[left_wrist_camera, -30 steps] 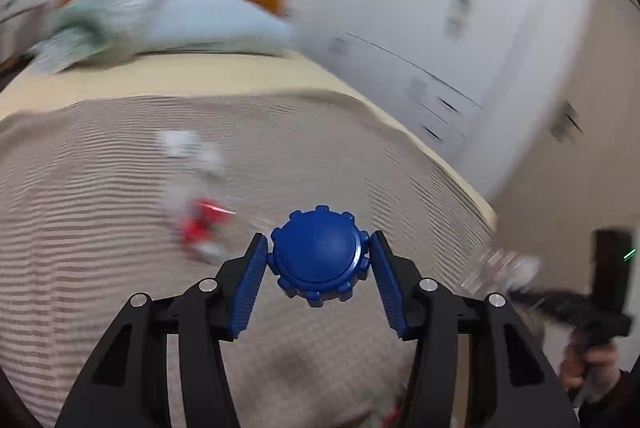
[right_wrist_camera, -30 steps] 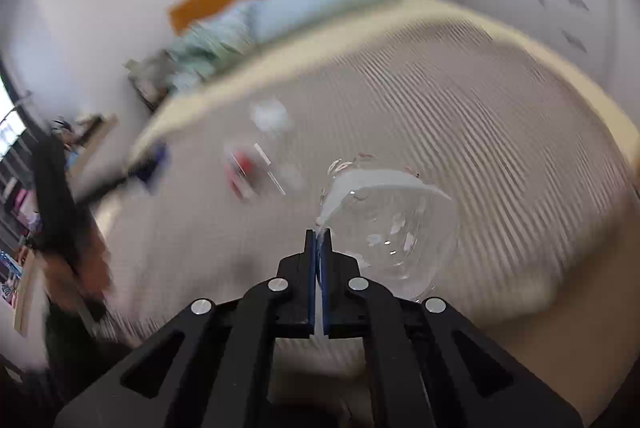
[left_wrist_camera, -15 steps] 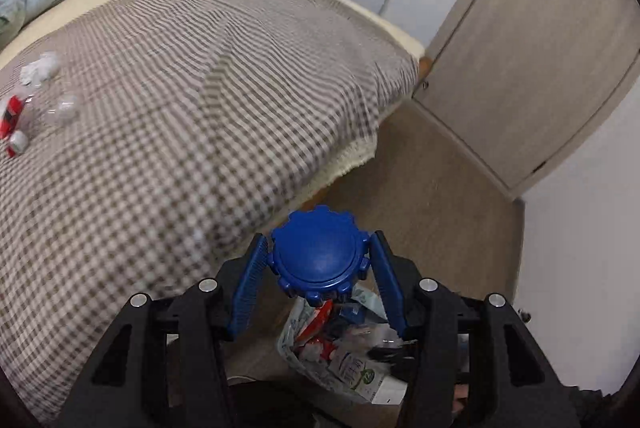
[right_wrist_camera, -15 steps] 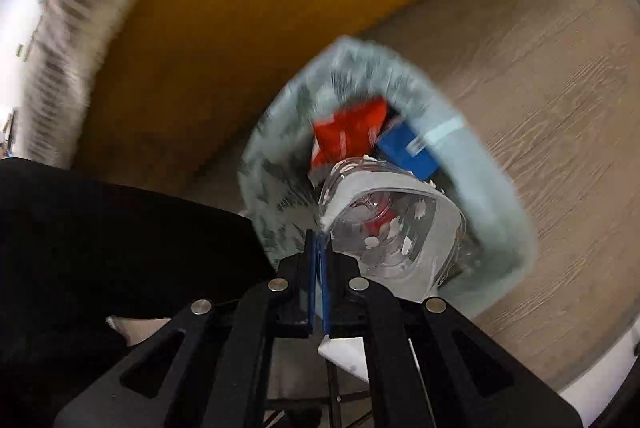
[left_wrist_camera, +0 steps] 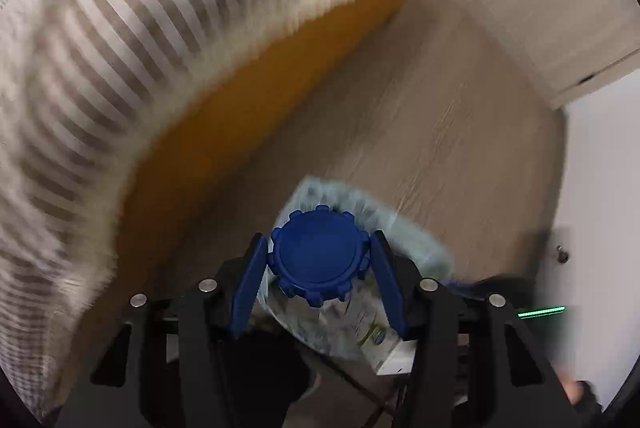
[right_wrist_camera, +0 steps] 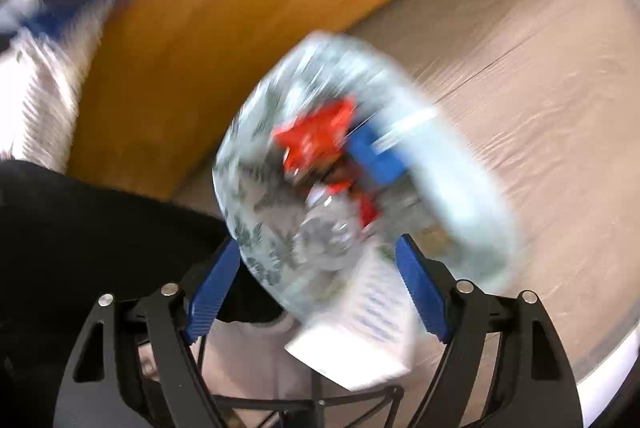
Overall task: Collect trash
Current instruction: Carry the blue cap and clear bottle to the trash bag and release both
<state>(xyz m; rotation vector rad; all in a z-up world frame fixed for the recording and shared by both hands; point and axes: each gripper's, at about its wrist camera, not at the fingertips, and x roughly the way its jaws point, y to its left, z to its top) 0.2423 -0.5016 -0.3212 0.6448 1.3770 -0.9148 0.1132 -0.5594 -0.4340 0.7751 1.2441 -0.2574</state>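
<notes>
So both grippers are pointing down over the trash bag (right_wrist_camera: 452,188), a pale patterned one sitting open on the wood floor (left_wrist_camera: 460,116) right beside the orange-brown bed frame (right_wrist_camera: 248,12). The left gripper (left_wrist_camera: 320,260) is pinching a blue ridged cap (left_wrist_camera: 320,254) between its two blue pads, and in its view the bag's mouth is just past the cap toward 12 o'clock. The right gripper (right_wrist_camera: 320,276) has just been opening and its jaws are now spread wide with nothing pressed between them. In the right view there's a red wrapper (right_wrist_camera: 316,140) up around 12 o'clock, a blue piece (right_wrist_camera: 376,156) toward 1 o'clock, and something clear and crinkly (right_wrist_camera: 324,224) nearer the fingers. It's all pretty blurry. The striped bedspread (left_wrist_camera: 120,48) fills the left view's 10 o'clock side.
</notes>
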